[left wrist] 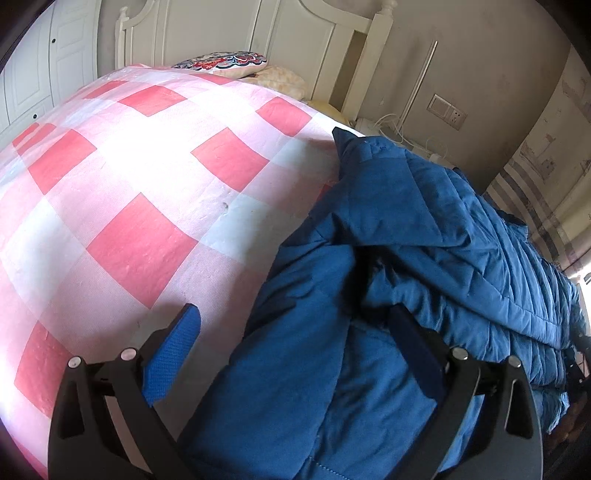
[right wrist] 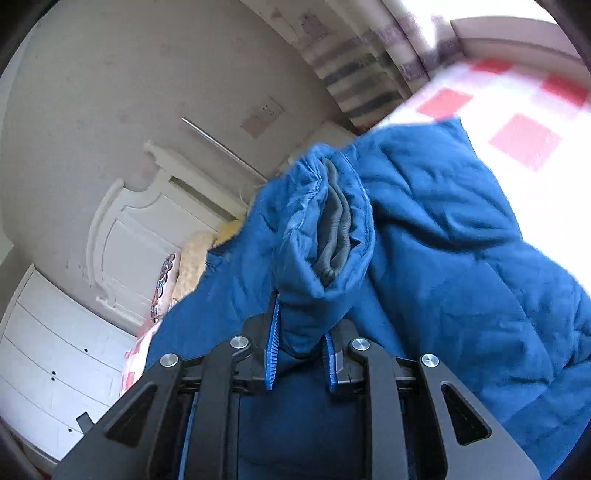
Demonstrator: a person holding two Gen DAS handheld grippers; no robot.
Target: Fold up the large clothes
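The blue jacket point(left wrist: 424, 236) lies bunched on the checked bed point(left wrist: 147, 184), folding barely begun, with the right claw point(right wrist: 301, 354) clamped on its sleeve cuff point(right wrist: 328, 229) and the left claw point(left wrist: 295, 347) spread apart.

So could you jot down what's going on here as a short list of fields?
garment: blue quilted padded jacket, crumpled
surface: pink-and-white checked bed cover
left tool: open, fingers either side of a jacket fold
right tool: shut on the jacket's sleeve, grey knit cuff showing
background: white headboard, patterned pillow
fold: not yet neat
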